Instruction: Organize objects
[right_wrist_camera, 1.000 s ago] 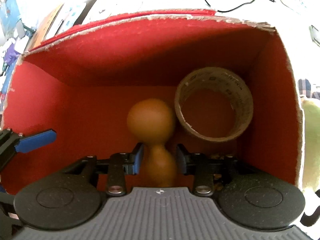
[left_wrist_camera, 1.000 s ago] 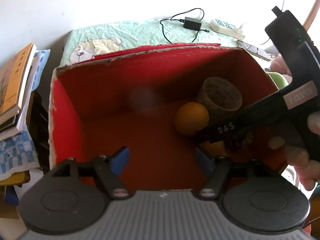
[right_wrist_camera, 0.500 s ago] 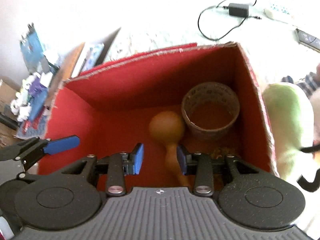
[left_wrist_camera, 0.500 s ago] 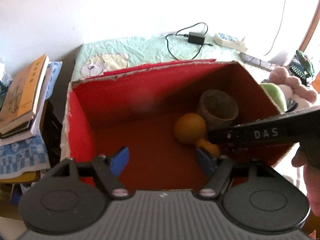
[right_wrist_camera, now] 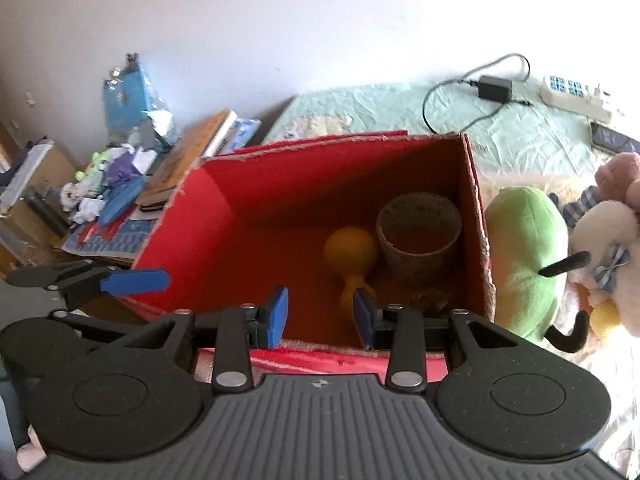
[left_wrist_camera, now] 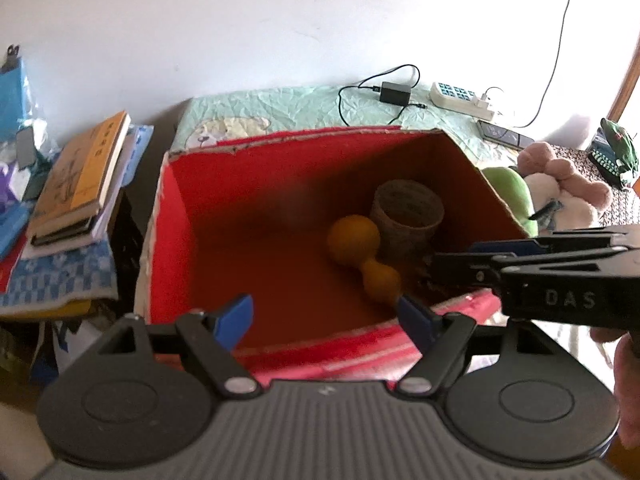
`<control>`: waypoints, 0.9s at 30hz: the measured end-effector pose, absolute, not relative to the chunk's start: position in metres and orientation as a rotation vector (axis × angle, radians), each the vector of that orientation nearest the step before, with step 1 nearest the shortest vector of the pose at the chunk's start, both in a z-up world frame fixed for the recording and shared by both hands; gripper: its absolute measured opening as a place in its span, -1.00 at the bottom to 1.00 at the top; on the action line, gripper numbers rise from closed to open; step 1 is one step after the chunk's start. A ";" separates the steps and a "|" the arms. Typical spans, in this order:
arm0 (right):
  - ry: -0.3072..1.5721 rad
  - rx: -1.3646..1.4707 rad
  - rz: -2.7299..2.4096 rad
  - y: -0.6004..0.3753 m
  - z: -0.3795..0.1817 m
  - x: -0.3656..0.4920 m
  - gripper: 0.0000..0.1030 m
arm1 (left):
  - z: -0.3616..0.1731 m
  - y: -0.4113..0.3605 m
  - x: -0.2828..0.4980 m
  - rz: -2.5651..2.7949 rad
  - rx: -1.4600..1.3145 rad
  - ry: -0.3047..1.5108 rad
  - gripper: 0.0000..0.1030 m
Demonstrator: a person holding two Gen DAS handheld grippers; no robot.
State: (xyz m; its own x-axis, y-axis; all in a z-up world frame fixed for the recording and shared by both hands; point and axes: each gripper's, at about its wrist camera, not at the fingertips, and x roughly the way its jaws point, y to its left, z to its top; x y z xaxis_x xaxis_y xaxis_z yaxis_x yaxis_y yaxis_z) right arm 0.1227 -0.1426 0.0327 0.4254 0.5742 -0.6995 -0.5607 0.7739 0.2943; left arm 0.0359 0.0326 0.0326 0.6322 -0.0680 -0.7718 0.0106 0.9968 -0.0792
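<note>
Left gripper point(left_wrist_camera: 326, 320) hangs over the near rim of the red box point(left_wrist_camera: 176, 208), blue pads spread wide and nothing between them; those jaws have just been opening further. Right gripper point(right_wrist_camera: 321, 316) sits above that same near rim, jaws parted to a middling gap, also empty: the orange gourd point(right_wrist_camera: 351, 254) shows through the gap but lies down on the box floor, clear of the pads. From the left wrist camera the right gripper point(left_wrist_camera: 456, 266) pokes in from the side, its tips over the box's right near corner.

Inside the box, the gourd lies toward the right half, fat bulb toward the far wall, small bulb nearer the front. Touching or just beside it, against the right wall, a tape roll point(right_wrist_camera: 418, 234). In the near right corner, a small brownish thing, too murky to name.

Outside the box's right wall, a green plush toy point(right_wrist_camera: 524, 256) presses close. Off the left wall, a stack of books point(left_wrist_camera: 76, 184).
</note>
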 end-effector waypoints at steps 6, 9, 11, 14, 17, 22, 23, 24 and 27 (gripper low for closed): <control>0.819 0.018 0.763 -0.165 0.037 0.108 -0.23 | 0.033 0.019 0.016 0.016 -0.098 0.889 0.56; 0.802 0.015 0.771 -0.174 0.034 0.104 -0.22 | 0.031 0.011 0.005 0.044 -0.106 0.895 0.55; 0.797 0.020 0.779 -0.181 0.031 0.101 -0.21 | 0.029 0.006 -0.004 0.065 -0.107 0.896 0.55; 0.789 0.018 0.794 -0.188 0.025 0.097 -0.06 | 0.025 -0.001 -0.017 0.094 -0.109 0.903 0.55; 0.779 0.031 0.810 -0.196 0.016 0.092 0.00 | 0.019 -0.004 -0.031 0.128 -0.108 0.916 0.55; 0.824 0.024 0.845 -0.200 -0.001 0.088 0.00 | -0.001 -0.006 -0.054 0.159 -0.129 0.978 0.55; 0.841 0.023 0.854 -0.200 -0.005 0.088 0.00 | -0.004 -0.006 -0.056 0.162 -0.135 0.990 0.55; 0.859 0.023 0.858 -0.200 -0.009 0.089 0.00 | -0.008 -0.006 -0.060 0.164 -0.145 1.004 0.55; 0.928 0.041 0.865 -0.201 -0.021 0.092 0.00 | -0.020 -0.007 -0.066 0.167 -0.172 1.038 0.55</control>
State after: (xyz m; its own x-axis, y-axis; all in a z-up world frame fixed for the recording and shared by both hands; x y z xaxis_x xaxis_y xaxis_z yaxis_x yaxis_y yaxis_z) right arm 0.0919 -0.2008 -0.0212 0.2973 0.6673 -0.6828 -0.6341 0.6727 0.3813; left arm -0.0663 -0.0069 -0.0200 0.4980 0.0557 -0.8654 -0.2180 0.9739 -0.0627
